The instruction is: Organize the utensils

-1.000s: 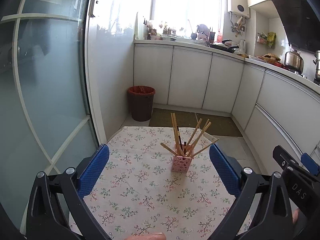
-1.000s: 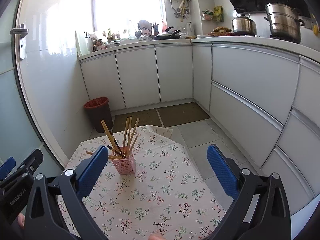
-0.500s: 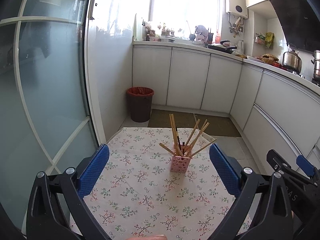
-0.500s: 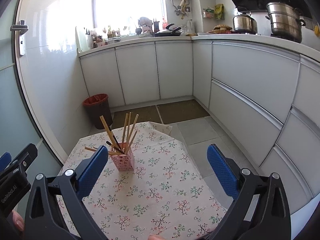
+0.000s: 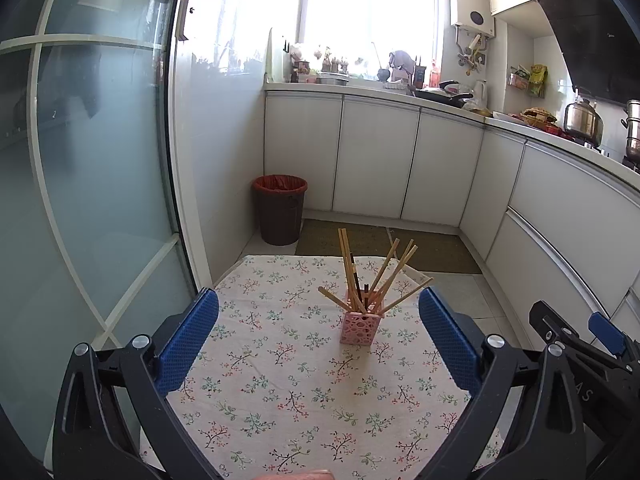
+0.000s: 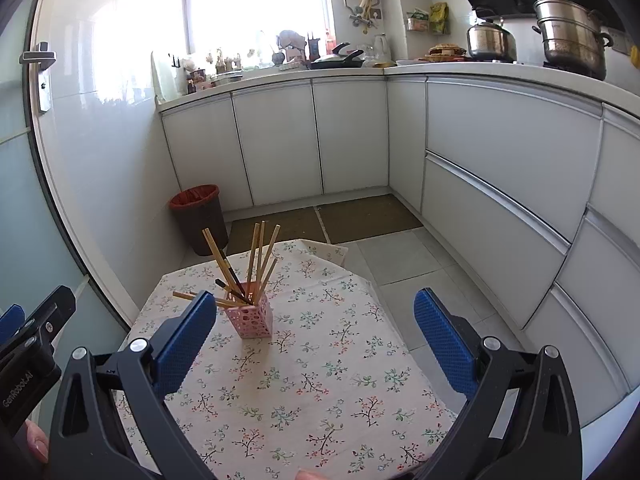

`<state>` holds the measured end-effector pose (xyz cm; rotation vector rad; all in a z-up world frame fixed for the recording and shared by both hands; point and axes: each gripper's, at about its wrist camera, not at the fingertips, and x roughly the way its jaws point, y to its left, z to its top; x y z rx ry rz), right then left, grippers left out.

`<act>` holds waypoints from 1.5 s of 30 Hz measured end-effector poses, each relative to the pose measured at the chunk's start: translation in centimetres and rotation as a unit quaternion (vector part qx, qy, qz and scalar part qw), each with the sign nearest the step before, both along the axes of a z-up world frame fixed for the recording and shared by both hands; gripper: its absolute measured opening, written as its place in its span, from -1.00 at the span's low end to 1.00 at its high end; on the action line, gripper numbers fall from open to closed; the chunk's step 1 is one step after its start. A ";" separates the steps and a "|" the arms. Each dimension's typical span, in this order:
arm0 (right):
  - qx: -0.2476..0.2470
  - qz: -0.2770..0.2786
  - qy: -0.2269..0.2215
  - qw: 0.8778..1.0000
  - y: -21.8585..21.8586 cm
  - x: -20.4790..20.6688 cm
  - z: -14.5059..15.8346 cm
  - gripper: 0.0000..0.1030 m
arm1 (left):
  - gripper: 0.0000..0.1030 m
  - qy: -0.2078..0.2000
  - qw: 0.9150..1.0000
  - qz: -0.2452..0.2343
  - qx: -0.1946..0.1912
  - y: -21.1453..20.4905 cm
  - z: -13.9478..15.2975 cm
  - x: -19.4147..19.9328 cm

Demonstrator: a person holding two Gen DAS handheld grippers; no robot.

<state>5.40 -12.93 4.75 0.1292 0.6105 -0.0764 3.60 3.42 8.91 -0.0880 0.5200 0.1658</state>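
A pink perforated holder [image 5: 359, 328] stands upright on the floral tablecloth [image 5: 280, 380], with several wooden chopsticks [image 5: 347, 268] fanned out of it. It also shows in the right wrist view [image 6: 253, 320] with its chopsticks [image 6: 256, 256]. My left gripper [image 5: 318, 332] is open and empty, held back from the holder above the table. My right gripper [image 6: 316, 330] is open and empty, to the right of the holder. The right gripper's body shows at the right edge of the left wrist view [image 5: 580, 344].
A red-lined waste bin [image 5: 280, 210] stands on the floor beyond the table. White cabinets [image 5: 376, 160] run along the back and right. A glass door [image 5: 88, 160] is close on the left. The table's far edge [image 5: 312, 258] lies just past the holder.
Both grippers have drawn back and up a little from the holder, which sits slightly lower and farther in both views. Both jaws stay open.
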 end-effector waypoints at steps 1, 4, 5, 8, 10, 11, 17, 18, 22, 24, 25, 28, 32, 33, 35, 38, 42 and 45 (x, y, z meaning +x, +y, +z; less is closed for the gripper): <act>0.001 0.000 0.000 1.000 0.0 0.0 0.0 0.87 | 0.86 0.000 1.000 -0.001 0.000 0.0 0.0 0.0; 0.003 0.000 0.002 1.000 0.0 0.0 0.0 0.87 | 0.86 0.001 1.000 -0.001 0.000 0.1 0.0 0.0; 0.004 -0.001 0.002 1.000 -0.1 0.0 0.0 0.87 | 0.86 0.001 1.000 -0.001 0.000 0.1 0.0 0.0; 0.005 0.000 0.004 1.000 -0.1 0.0 -0.1 0.87 | 0.86 0.001 1.000 -0.002 0.000 0.1 0.0 0.0; 0.008 0.001 0.006 1.000 -0.1 0.1 -0.2 0.87 | 0.86 0.001 1.000 -0.001 0.001 0.1 0.0 0.0; 0.007 0.002 0.007 1.000 0.0 0.1 -0.2 0.87 | 0.86 0.001 1.000 0.000 0.000 0.1 0.0 0.0; 0.007 0.002 0.007 1.000 0.0 0.2 -0.3 0.87 | 0.86 0.002 1.000 0.001 0.001 0.2 -0.1 0.0; 0.007 0.002 0.007 1.000 0.0 0.2 -0.3 0.87 | 0.86 0.003 1.000 0.001 0.001 0.3 -0.1 0.0; 0.008 0.001 0.009 1.000 0.1 0.2 -0.4 0.87 | 0.86 0.003 1.000 0.001 0.002 0.3 -0.2 0.0; 0.008 0.002 0.009 1.000 0.1 0.1 -0.4 0.87 | 0.86 0.003 1.000 0.001 0.001 0.3 -0.2 0.1; 0.008 0.002 0.009 1.000 0.1 0.2 -0.4 0.87 | 0.86 0.004 1.000 0.001 0.001 0.3 -0.2 0.0; 0.008 0.002 0.010 1.000 0.1 0.2 -0.4 0.87 | 0.86 0.003 1.000 0.001 0.001 0.3 -0.2 0.1; 0.008 0.002 0.010 1.000 0.2 0.1 -0.4 0.87 | 0.86 0.004 1.000 0.001 0.001 0.3 -0.2 0.1; 0.009 0.002 0.010 1.000 0.2 0.1 -0.4 0.87 | 0.86 0.004 1.000 0.000 0.001 0.3 -0.2 0.1; 0.009 0.002 0.010 1.000 0.2 0.1 -0.5 0.87 | 0.86 0.004 1.000 0.001 0.001 0.3 -0.2 0.1; 0.010 0.003 0.012 1.000 0.1 0.2 -0.5 0.87 | 0.86 0.005 1.000 0.001 -0.001 0.3 -0.4 0.2; 0.010 0.003 0.012 1.000 0.1 0.2 -0.5 0.87 | 0.86 0.006 1.000 0.003 -0.001 0.3 -0.5 0.2; 0.010 0.003 0.012 1.000 0.1 0.2 -0.5 0.87 | 0.86 0.007 1.000 0.003 -0.001 0.2 -0.6 0.2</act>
